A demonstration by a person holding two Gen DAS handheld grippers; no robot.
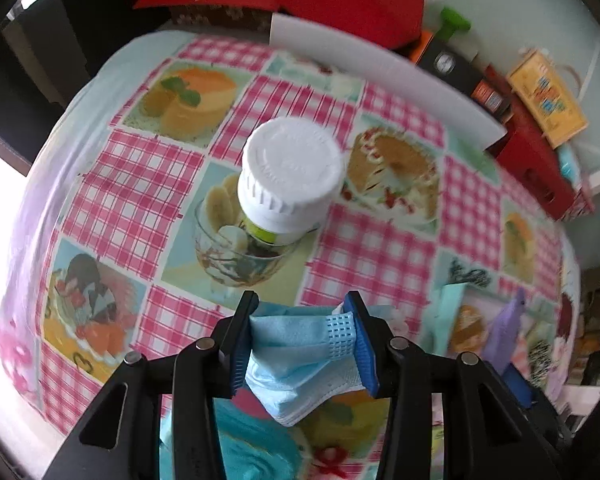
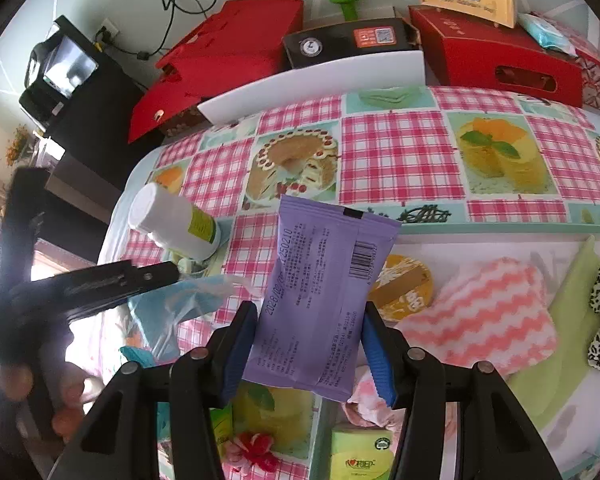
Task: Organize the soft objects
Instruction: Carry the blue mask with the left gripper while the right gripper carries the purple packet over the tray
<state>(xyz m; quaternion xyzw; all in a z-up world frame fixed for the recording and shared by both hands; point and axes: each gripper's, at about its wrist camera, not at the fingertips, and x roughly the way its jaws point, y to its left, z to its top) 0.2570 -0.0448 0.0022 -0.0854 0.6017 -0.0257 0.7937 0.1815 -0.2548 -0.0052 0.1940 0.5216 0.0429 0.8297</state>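
My left gripper (image 1: 303, 340) is clamped on one pleated blue face mask (image 1: 300, 364), soft nonwoven. One white ribbed-cap bottle (image 1: 288, 184) stands just ahead of it. My right gripper (image 2: 310, 344) pinches one flat glossy purple sachet (image 2: 320, 292), barcode plus "250210" printed. One pink-white zigzag fleece cloth (image 2: 488, 312) lies to its right.

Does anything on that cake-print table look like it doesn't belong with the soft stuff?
Yes, the white pill bottle: a hard container standing upright on the tablecloth, among soft items like the blue face mask and purple packet held in the hand-held grippers. Nothing looks spilled.
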